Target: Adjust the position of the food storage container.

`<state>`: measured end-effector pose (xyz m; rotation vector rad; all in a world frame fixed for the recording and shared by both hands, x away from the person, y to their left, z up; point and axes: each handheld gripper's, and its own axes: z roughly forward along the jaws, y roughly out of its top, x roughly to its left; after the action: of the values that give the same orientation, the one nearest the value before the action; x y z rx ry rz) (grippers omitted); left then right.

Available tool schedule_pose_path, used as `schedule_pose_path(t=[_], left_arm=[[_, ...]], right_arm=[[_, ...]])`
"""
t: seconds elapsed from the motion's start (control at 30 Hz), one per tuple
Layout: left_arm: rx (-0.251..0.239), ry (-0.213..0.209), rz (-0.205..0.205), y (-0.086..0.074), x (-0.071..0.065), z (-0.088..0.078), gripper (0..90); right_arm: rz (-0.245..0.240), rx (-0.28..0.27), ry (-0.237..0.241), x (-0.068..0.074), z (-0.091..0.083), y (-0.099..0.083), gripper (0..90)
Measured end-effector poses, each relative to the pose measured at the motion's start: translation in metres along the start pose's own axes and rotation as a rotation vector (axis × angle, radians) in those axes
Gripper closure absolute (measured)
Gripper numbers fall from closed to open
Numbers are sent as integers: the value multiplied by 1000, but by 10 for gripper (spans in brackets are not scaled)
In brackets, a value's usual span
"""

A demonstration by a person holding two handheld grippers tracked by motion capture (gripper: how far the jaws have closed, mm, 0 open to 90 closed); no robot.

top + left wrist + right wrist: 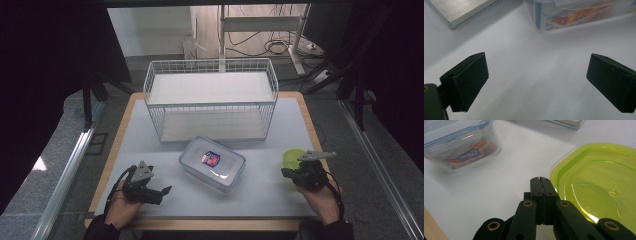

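Nothing is held yet. The right gripper (541, 180), fingers pressed shut on nothing, sits just left of the green lid (596, 185). The box (212, 163) rests on the surface (150, 150) before the rack (210, 100). The left gripper (536, 82) gapes empty near the box.

floor: grey, speckled (60, 150)
curtains: black, both sides (45, 75)
desk frame: white, cables beneath (260, 25)
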<state>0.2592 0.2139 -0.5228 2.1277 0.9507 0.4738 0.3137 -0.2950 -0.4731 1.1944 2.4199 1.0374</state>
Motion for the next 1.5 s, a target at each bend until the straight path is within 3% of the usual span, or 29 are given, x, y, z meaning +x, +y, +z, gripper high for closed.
schedule_pose_path(t=[0.13,0.2,0.33,0.53,0.57,0.6,0.63,0.73,0.77,0.83,0.87,0.93,0.97,1.07,1.3,1.5], left_arm=[[-3,-10,-21,1,0,0,40],[-1,-16,-42,2,0,0,40],[11,-14,-36,4,0,0,34],[1,32,-11,15,9,6,177],[-19,17,-44,19,16,8,217],[-19,17,-44,19,16,8,249],[-41,-5,-83,23,24,10,292],[-57,-25,-112,27,33,15,435],[-60,-43,-128,34,42,24,493],[-57,-44,-124,37,45,28,542],[-61,-72,-128,43,49,37,660],[-60,-80,-125,47,50,42,745],[-44,-85,-106,53,50,53,773],[-28,-81,-87,59,49,62,802],[-8,-161,-93,60,48,77,846],[3,-185,-104,58,43,74,889]], right_arm=[[8,0,-21,-2,-1,0,900],[-9,-8,-25,4,-2,2,900],[-28,-22,-19,13,-1,4,900],[-80,-26,15,38,12,10,867],[-85,-30,19,41,14,11,867],[-85,-30,19,41,14,11,867],[-88,-32,28,46,18,13,868],[-88,-36,45,51,24,14,868],[-90,-28,63,57,31,15,864],[-90,-23,73,60,33,16,859],[-85,-19,87,64,39,17,859],[-76,-17,97,67,42,19,858],[-77,-10,115,72,48,21,858],[-80,-3,131,75,54,22,860],[-62,4,161,80,67,27,900],[-54,13,125,75,72,31,900]])
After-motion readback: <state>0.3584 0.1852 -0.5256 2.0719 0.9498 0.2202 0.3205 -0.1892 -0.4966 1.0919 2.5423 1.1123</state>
